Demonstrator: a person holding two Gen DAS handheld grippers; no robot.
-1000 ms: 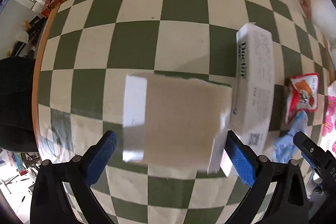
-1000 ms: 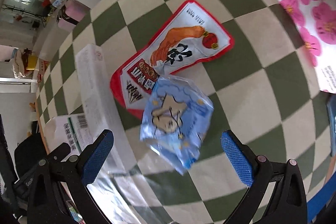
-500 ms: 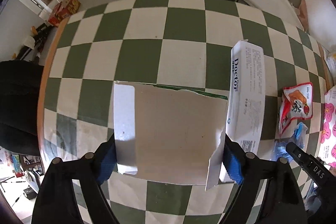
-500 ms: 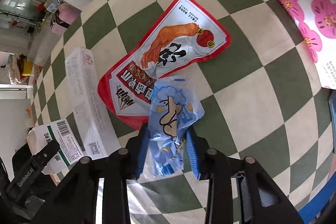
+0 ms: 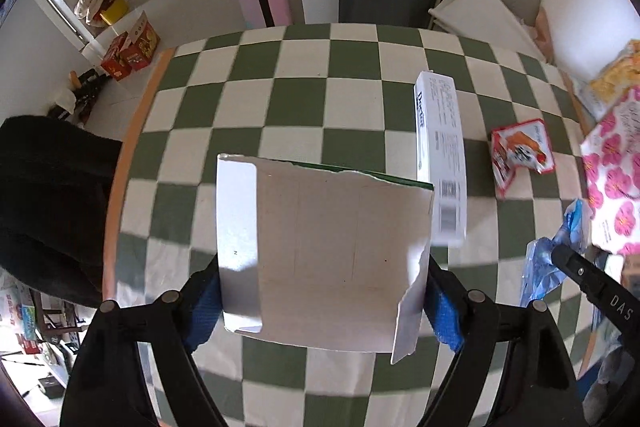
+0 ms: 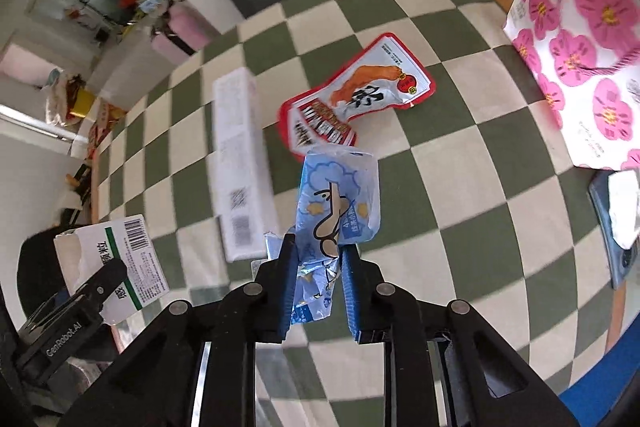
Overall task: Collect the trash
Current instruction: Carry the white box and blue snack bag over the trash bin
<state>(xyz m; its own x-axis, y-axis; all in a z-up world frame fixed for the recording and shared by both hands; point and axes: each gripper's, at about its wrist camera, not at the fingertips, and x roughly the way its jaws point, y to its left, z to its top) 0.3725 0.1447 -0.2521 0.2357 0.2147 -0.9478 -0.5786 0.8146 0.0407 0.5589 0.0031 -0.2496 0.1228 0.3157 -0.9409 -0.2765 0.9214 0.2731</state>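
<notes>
Now lifted off the checkered table (image 5: 304,99): torn white cardboard box (image 5: 324,259), clamped wide in left gripper (image 5: 326,303) jaws; crumpled blue plastic wrapper (image 6: 336,211), right gripper (image 6: 318,287) jaws closing on it.

Matt torn cardboard box (image 5: 328,247), glossy crinkled plastic wrapper (image 6: 340,211), and smooth checkered tablecloth (image 5: 304,107).

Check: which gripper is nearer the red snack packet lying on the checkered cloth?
Right. The right gripper, closing on the blue wrapper, sits just beside the red snack packet. The left gripper, holding the torn box, is beyond the long white carton.
</notes>
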